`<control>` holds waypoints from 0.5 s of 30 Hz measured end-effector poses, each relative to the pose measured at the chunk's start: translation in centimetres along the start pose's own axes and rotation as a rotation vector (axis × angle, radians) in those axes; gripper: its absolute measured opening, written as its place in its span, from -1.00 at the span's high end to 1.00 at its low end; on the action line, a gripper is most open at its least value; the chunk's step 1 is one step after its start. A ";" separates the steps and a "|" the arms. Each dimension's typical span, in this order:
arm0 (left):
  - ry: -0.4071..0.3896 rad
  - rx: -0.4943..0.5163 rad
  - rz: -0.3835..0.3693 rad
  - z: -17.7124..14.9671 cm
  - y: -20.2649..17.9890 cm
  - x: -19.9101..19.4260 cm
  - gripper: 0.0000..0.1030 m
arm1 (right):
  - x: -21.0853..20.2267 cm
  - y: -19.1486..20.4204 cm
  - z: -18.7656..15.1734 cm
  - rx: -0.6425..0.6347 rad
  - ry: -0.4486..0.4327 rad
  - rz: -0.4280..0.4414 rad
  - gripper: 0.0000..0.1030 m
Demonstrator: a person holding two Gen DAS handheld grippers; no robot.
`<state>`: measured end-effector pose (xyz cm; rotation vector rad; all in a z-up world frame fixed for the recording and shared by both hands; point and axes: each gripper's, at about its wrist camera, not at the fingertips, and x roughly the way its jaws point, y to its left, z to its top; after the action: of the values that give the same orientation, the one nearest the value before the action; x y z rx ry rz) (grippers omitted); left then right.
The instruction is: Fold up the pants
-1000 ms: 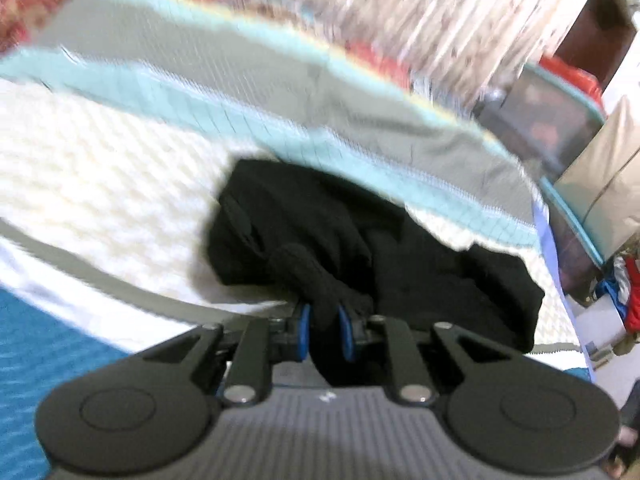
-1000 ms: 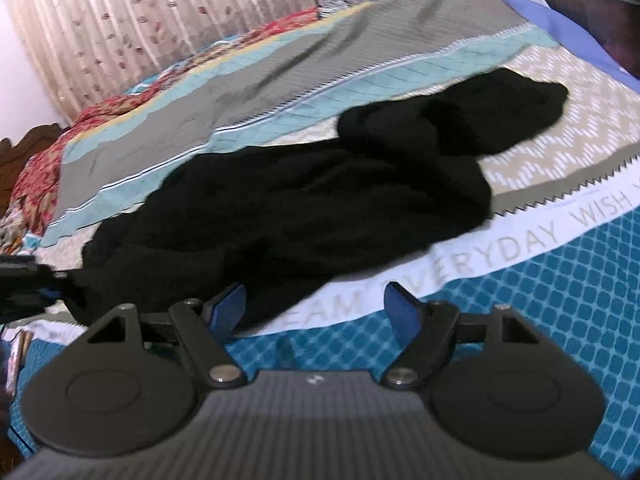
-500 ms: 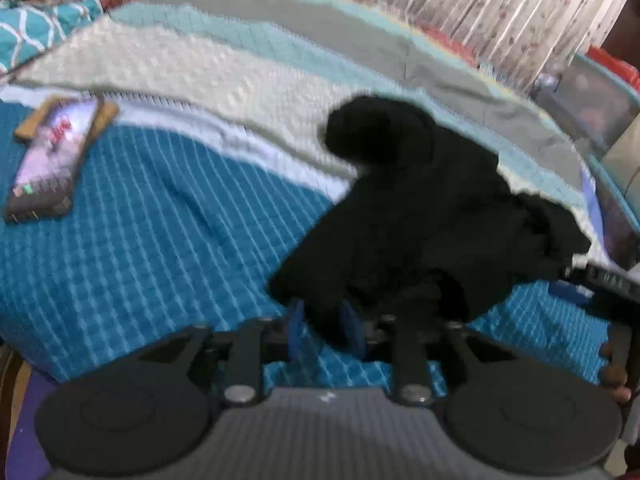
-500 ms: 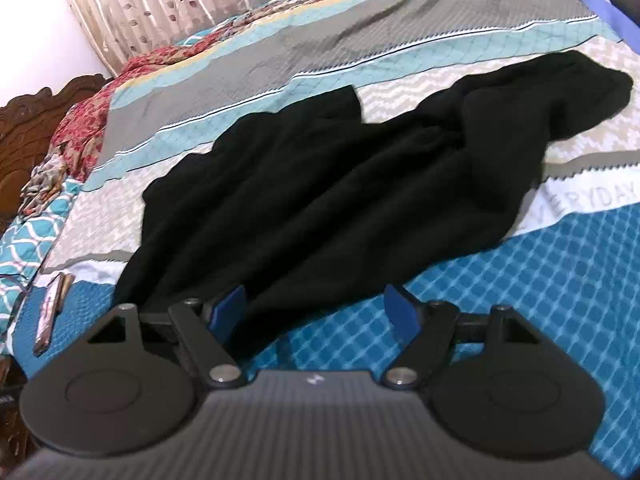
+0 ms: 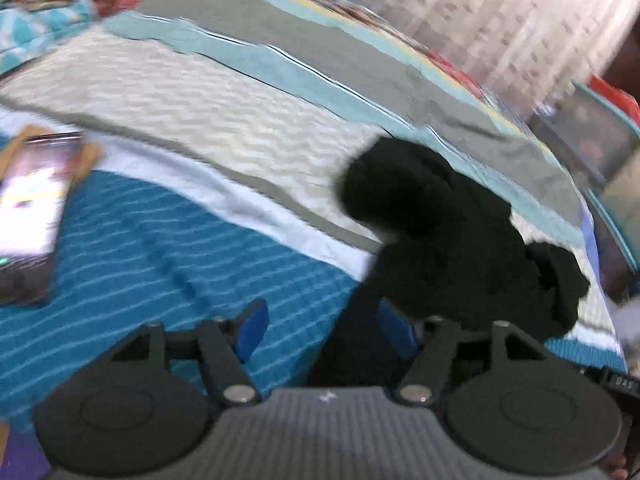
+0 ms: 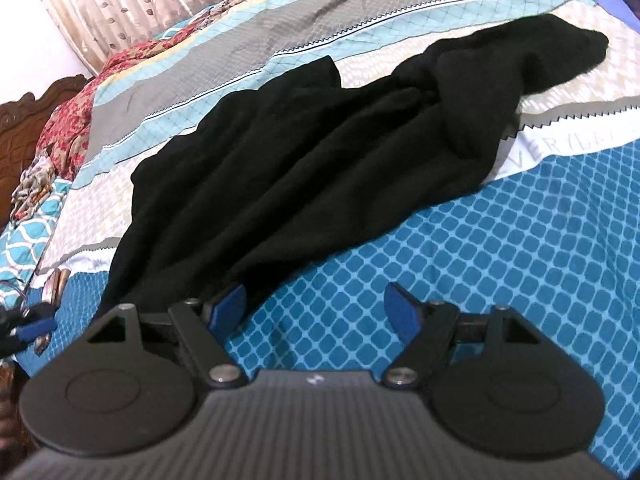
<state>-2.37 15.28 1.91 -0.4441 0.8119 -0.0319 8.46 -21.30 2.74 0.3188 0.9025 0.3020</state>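
- Left wrist view: the left gripper (image 5: pixel 324 330) is at the bottom of the frame, low over the bedspread (image 5: pixel 168 248), and it points up and to the right across the bed. Its two blue pads stand wide apart and nothing is pinched between them.
- The pants (image 5: pixel 452 248) are a black crumpled heap at centre right of this frame. Their near edge comes down to the gripper, between the pads and beside the right pad (image 5: pixel 396 328). The view is blurred, so I cannot tell if the cloth touches this pad.
- A phone (image 5: pixel 28 216) with a lit screen lies on the blue part of the bedspread at the left edge, well apart from the pants.
- A curtain (image 5: pixel 500 16) hangs at the upper right.
- Right wrist view: the right gripper (image 6: pixel 316 312) is at the bottom centre, low over the blue checked part of the bedspread (image 6: pixel 500 248). Its jaws are spread wide and hold nothing.
- The pants (image 6: pixel 320 148) lie spread and wrinkled from the lower left to the upper right of this frame. Their near edge reaches the left pad (image 6: pixel 228 306); the right pad is over bare bedspread.
- The left gripper (image 6: pixel 30 328) shows small at the left edge, beside the pants' lower corner.
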 end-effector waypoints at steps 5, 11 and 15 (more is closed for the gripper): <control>0.138 0.076 0.002 -1.3 -3.1 5.8 -0.35 | -0.1 0.1 -0.2 -0.002 0.000 -0.005 -0.52; -0.106 0.251 0.163 -2.4 -6.6 1.7 0.76 | 0.1 0.1 -0.1 0.000 0.007 -0.020 -0.52; -0.320 0.179 0.271 -1.9 -5.1 -3.8 0.76 | 0.1 0.2 0.0 -0.004 0.012 -0.022 -0.52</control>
<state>-5.63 10.64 5.41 -0.1608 0.5422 0.2126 8.56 -21.11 2.72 0.3032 0.9163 0.2853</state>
